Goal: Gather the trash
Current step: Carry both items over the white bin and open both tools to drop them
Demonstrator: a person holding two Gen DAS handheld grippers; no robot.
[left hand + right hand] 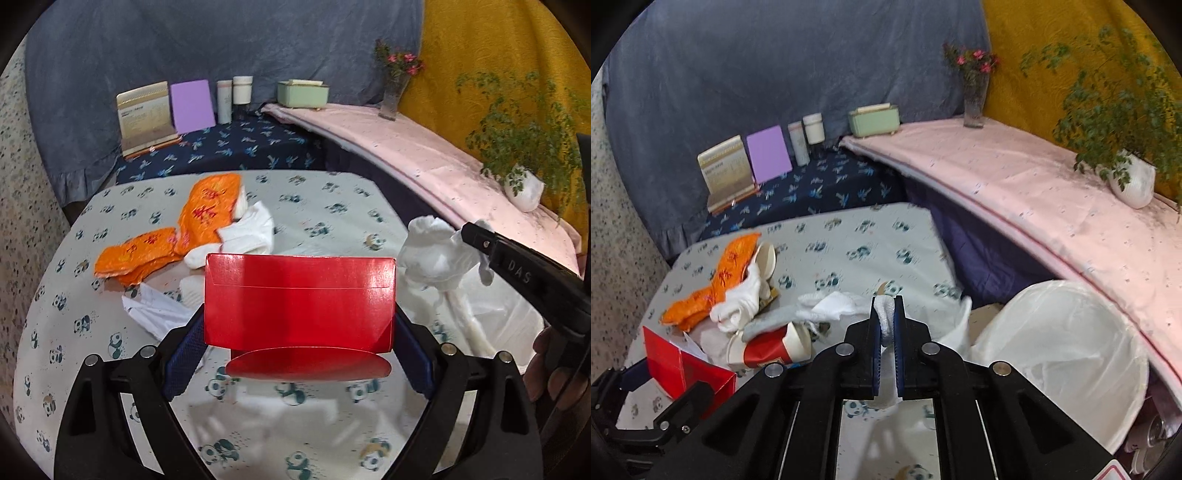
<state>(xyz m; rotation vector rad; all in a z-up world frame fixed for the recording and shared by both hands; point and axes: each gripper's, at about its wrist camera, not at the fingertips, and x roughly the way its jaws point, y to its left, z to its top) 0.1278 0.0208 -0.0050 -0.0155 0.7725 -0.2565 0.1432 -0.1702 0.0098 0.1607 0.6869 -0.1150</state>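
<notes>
roughly midway: left gripper (299, 328) clenched on red box (299, 301), right gripper (886, 328) pinching white tissue (886, 317) near the lined bin (1067, 354); orange wrapper (716, 284), paper cup (772, 349), more tissues left on the surface (849, 236)

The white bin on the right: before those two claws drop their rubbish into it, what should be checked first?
1. Left gripper clamped on the red box: ok.
2. Right gripper pinching the white tissue: ok.
3. White bin mouth open: ok.
4. Right gripper above the bin: not ok, it is over the panda-print table, left of the bin.
5. Room left inside the bin: cannot tell.
6. Table free of trash: not ok, orange wrapper and red paper cup remain.
</notes>
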